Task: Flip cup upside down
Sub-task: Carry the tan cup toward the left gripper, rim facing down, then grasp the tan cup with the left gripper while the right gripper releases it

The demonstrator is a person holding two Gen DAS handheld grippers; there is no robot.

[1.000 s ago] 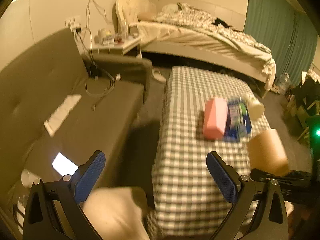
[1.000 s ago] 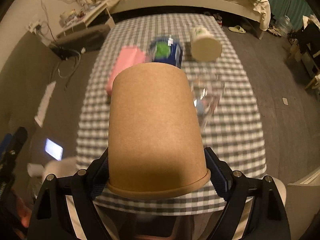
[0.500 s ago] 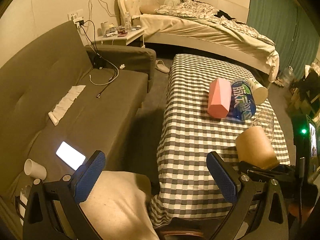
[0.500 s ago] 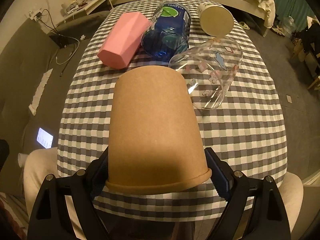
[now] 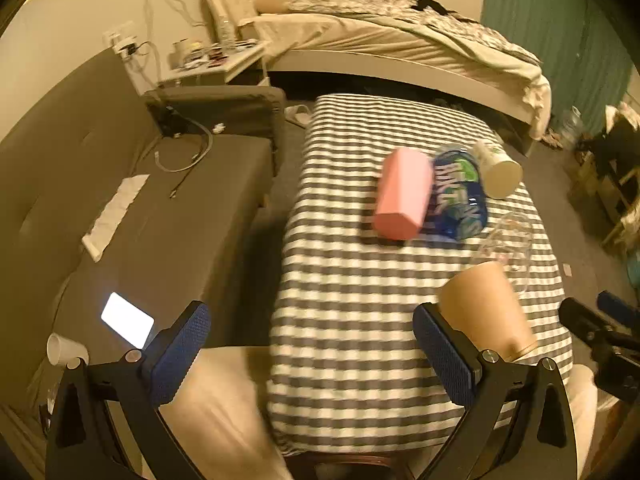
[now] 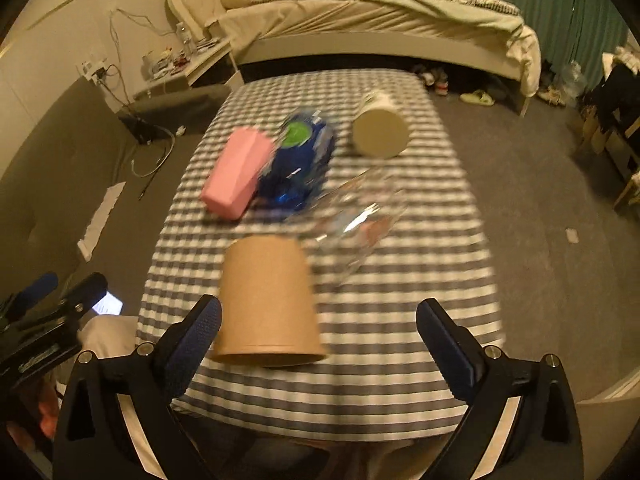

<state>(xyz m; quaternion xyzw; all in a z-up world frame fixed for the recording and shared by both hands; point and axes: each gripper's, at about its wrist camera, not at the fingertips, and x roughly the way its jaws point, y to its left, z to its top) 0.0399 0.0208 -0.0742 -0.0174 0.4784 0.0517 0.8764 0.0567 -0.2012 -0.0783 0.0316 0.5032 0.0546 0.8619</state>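
A brown paper cup [image 6: 268, 300] stands upside down, rim down, on the checkered table [image 6: 400, 340] near its front edge. It also shows in the left wrist view [image 5: 486, 312]. My right gripper [image 6: 318, 344] is open; the cup is just ahead of its left finger, apart from both pads. My left gripper [image 5: 308, 350] is open and empty, off the table's front left, with the cup beyond its right finger.
A pink cup [image 6: 236, 174], a blue cup [image 6: 298, 164], a clear glass [image 6: 356, 216] and a white paper cup [image 6: 380, 132] lie on their sides further back. A grey sofa [image 5: 140, 220] with a lit phone [image 5: 127, 319] is left; a bed [image 5: 400, 44] behind.
My right gripper has opened and drawn back from the brown cup, which now stands free, upside down on the table. The left gripper shifted slightly.
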